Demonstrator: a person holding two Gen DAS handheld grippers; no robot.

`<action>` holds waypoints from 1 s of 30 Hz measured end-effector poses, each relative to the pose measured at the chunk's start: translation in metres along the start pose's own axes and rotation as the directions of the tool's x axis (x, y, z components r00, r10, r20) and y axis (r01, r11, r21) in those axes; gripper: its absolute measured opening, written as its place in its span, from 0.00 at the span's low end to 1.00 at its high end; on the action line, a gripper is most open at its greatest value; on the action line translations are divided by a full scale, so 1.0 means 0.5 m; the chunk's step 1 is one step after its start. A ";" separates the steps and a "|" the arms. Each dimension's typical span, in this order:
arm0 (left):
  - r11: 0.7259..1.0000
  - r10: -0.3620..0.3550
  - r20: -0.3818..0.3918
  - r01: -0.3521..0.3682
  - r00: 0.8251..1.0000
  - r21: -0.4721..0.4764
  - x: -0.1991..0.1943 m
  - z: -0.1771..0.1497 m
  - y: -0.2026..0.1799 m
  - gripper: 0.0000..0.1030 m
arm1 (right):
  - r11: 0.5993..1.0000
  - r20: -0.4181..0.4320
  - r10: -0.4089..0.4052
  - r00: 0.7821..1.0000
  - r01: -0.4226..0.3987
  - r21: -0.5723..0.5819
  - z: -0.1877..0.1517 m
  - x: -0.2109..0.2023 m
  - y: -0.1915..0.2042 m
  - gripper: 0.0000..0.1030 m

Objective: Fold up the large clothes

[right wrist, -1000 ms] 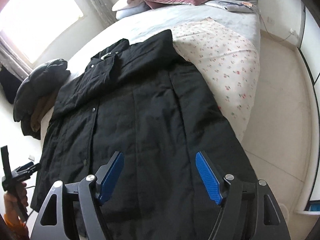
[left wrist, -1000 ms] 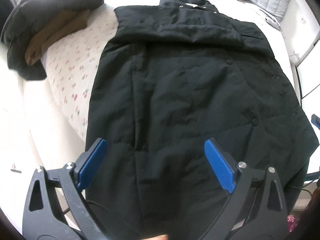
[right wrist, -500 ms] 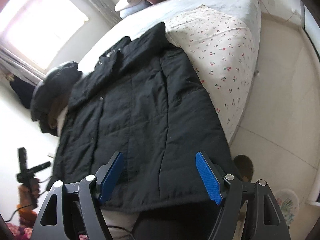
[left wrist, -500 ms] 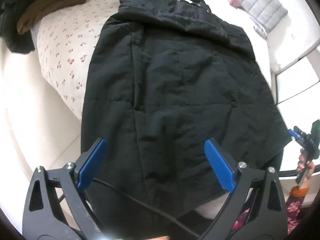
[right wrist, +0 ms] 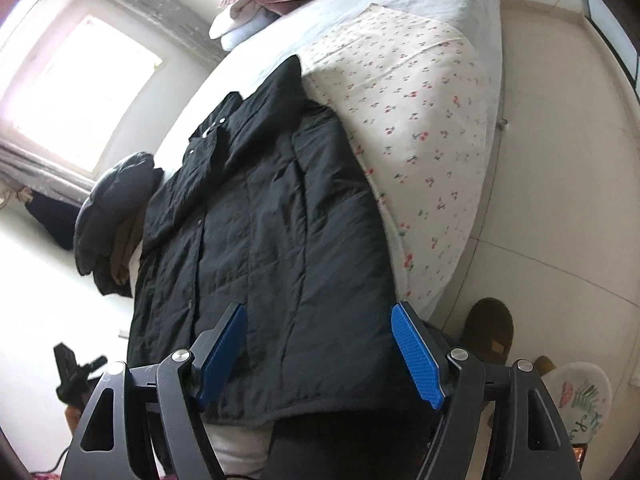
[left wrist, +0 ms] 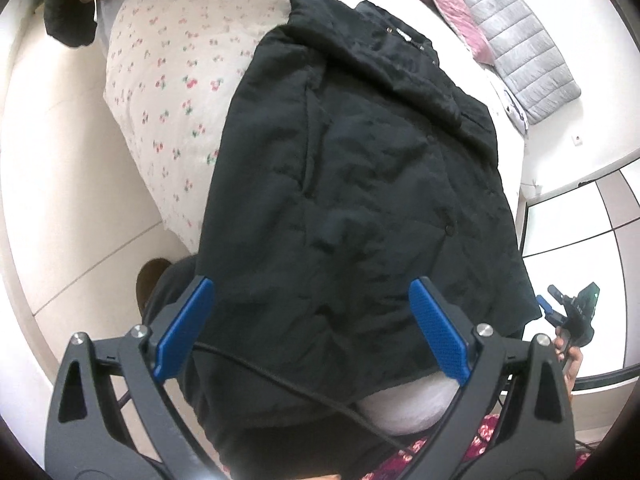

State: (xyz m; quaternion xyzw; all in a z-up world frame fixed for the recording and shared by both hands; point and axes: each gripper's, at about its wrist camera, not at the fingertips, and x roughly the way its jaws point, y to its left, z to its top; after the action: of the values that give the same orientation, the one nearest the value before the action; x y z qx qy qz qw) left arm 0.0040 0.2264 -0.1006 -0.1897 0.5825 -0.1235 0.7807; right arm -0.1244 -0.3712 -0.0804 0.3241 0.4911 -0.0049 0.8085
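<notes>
Coat (left wrist: 360, 200): black, spread flat on bed (right wrist: 420, 92), hem hanging over its foot edge. Left gripper (left wrist: 312, 332) and right gripper (right wrist: 320, 356): I hold both wide open, empty, above hem. Step: approach. Next: pinch hem corners.

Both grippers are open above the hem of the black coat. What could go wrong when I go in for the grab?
1. The black cable crosses between the left gripper pads and could get pinched with the black coat.
2. The hem overhangs the bed edge, so a one-layer grip by the right gripper may let the coat slide floorward.
</notes>
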 end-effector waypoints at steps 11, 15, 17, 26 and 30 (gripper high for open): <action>0.993 0.053 -0.043 -0.057 0.998 -0.105 0.007 -0.005 0.116 0.94 | 0.998 -0.056 -0.035 0.998 0.038 0.043 0.010 0.038 -0.038 0.73; 0.992 0.045 -0.041 -0.050 0.998 -0.114 -0.015 -0.001 0.133 0.93 | 0.997 -0.075 -0.036 0.997 0.040 0.061 0.009 0.052 -0.044 0.73; 0.994 0.017 -0.046 -0.022 0.999 -0.107 -0.020 0.002 0.132 0.93 | 0.997 -0.082 -0.035 0.996 0.040 0.061 0.010 0.057 -0.045 0.73; 0.999 0.036 -0.155 -0.040 0.987 -0.024 0.006 0.018 0.112 0.92 | 0.996 -0.124 -0.035 0.992 0.045 0.077 0.014 0.085 -0.051 0.73; 1.000 0.013 -0.231 -0.016 0.973 -0.010 0.049 0.024 0.116 0.89 | 0.995 -0.139 -0.025 0.990 0.038 0.094 0.015 0.101 -0.060 0.73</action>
State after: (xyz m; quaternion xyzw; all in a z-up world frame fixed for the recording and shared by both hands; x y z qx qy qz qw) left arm 0.0212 0.2700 -0.1441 -0.1747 0.6712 -0.1355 0.7075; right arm -0.1020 -0.3830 -0.1341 0.3546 0.5499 -0.0190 0.7560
